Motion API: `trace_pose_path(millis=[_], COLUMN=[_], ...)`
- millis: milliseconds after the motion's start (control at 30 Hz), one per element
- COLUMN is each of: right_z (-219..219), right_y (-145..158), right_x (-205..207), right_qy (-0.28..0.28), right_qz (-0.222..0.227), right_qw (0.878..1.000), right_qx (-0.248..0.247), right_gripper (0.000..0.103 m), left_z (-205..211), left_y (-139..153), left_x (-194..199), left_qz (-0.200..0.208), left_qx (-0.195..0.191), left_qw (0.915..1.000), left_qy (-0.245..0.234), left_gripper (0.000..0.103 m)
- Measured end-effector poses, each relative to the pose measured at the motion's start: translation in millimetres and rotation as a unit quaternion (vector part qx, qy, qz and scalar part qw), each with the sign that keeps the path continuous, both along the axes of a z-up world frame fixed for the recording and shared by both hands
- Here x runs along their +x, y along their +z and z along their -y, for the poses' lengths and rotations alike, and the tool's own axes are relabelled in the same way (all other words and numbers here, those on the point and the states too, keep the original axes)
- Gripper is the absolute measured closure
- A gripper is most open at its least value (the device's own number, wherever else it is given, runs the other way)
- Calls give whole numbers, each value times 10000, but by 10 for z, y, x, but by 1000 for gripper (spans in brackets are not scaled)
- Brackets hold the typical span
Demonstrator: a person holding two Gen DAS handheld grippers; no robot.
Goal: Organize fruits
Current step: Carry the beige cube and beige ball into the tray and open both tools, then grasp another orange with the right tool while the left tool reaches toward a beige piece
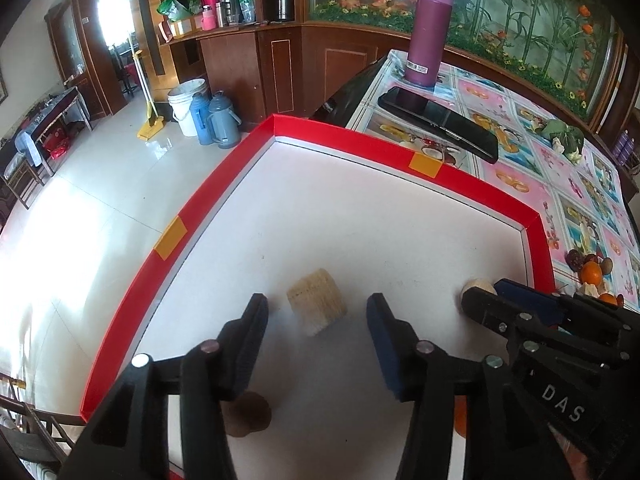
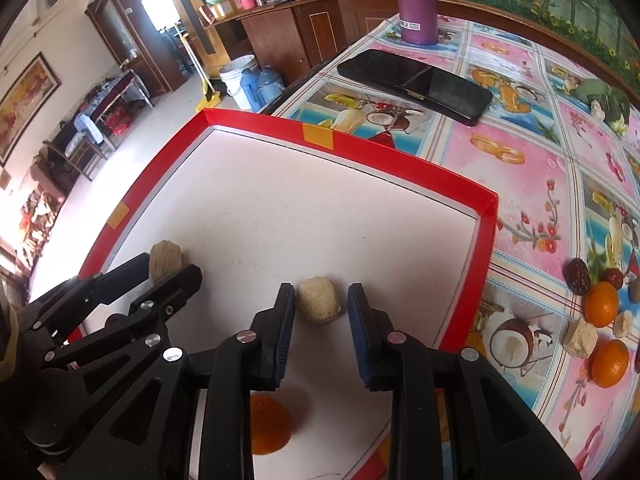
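Where red rim point(image 1: 472, 178) bounds, bare white floor point(image 1: 360, 220).

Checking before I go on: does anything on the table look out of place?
Yes: a black phone lies on the tablecloth beyond the red-rimmed tray, with a purple bottle beside it. Neither is fruit. Nothing looks spilled or damaged.

Bright daylight — floor point(image 1: 80, 216) glare at left, fisheye-bent edges.

Your two wrist cameras both look steeply down, close over the red-rimmed tray point(image 1: 208, 204) (left camera nearer its left rim), and both share the tray floor and the purple bottle point(image 1: 430, 32) beyond it.
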State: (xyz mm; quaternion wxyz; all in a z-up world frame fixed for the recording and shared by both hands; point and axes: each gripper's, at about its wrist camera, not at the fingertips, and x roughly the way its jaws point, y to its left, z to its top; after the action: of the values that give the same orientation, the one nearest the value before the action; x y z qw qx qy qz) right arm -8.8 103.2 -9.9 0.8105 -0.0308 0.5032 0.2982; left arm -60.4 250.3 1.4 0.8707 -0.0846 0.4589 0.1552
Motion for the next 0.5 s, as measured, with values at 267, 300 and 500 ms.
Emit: trace_pose_path(millis=[267,300,500], right_z=[684,791,1506], right_y=[346,366,406], right_x=[-143,-150,-203], right_qy=[-231,-312,-847], right_qz=[595,624,757], right_qw=[9954,9948,9904], right_qx=[719,742,784], right_gripper=[73,73,73], left_z=[304,385,967], left_y=[351,388,484], left_x=[-185,-194,-215], left_qz=[558,609,731], left_qx=[290,342,454], left_qw=[9979,9972,9913], left_qy=[-174,-264,-992], left_gripper=[26,24,22])
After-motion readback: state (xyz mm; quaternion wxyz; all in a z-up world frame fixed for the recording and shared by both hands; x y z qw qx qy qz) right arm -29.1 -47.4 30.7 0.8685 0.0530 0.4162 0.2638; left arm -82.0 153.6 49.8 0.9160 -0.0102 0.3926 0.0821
